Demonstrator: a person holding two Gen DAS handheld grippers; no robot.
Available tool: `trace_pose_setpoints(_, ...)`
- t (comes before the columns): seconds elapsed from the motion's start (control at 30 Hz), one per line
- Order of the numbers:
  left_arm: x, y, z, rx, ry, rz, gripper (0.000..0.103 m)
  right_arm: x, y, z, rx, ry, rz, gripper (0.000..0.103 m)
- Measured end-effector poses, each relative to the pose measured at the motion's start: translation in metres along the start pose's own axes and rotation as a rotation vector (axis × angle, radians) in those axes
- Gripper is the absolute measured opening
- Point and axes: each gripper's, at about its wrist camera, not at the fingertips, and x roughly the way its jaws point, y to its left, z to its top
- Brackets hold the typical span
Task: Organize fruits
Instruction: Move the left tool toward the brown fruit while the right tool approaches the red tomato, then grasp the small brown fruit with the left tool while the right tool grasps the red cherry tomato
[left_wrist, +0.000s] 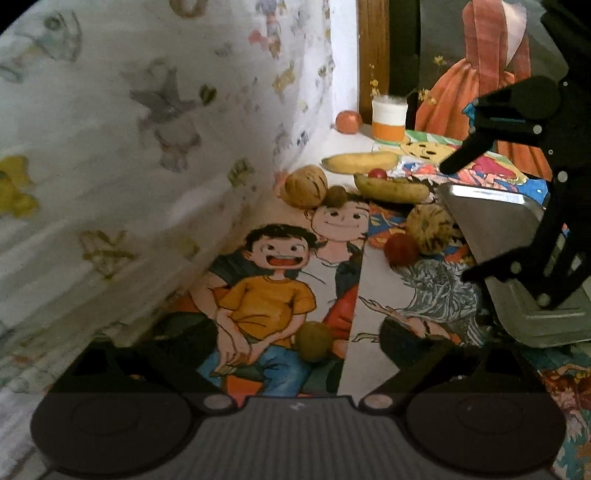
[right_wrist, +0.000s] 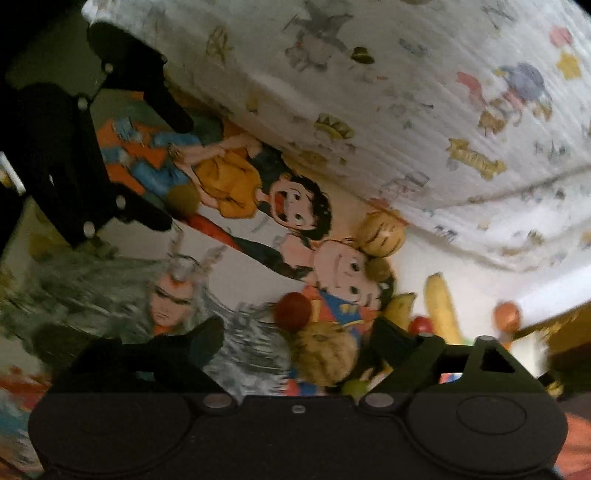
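Fruit lies loose left of the steel tray (left_wrist: 517, 236): two spotted yellow bananas (left_wrist: 391, 188), striped tan melons (left_wrist: 306, 186), a red apple (left_wrist: 400, 249). Both grippers, left (left_wrist: 295, 363) and right (right_wrist: 295, 347), gape wide, holding nothing.

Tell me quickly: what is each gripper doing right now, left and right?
Left gripper: open, holding nothing.
Right gripper: open, holding nothing.

left wrist: angled down, near cartoon mat (left_wrist: 273, 295) | right wrist: seemingly rolled sideways | shared: mat

Metal tray (left_wrist: 498, 229) partly hidden behind right claw (left_wrist: 480, 206), right-wrist view motion-blurred
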Motion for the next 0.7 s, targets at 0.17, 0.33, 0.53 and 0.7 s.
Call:
trace_pose_setpoints(0.17,0.009,0.000,0.003,-0.019,0.021,-0.007,0.081,0.011,-0.005,0.000,-0.043,-0.007,-0.011,0.076)
trace_pose_setpoints(0.33,0.018,0.003,0.003,-0.027,0.055,0.009,0.072,0.027,0.000,0.000,-0.069,-0.023,-0.018,0.060)
trace_pose_setpoints(0.53,0.027,0.003,0.001,-0.031,0.087,0.018,0.053,0.042,0.004,0.000,-0.078,-0.019,0.021,0.051)
trace_pose_setpoints(0.7,0.030,0.000,0.003,-0.035,0.086,0.017,0.047,0.051,0.002,0.001,-0.057,-0.014,0.008,0.051)
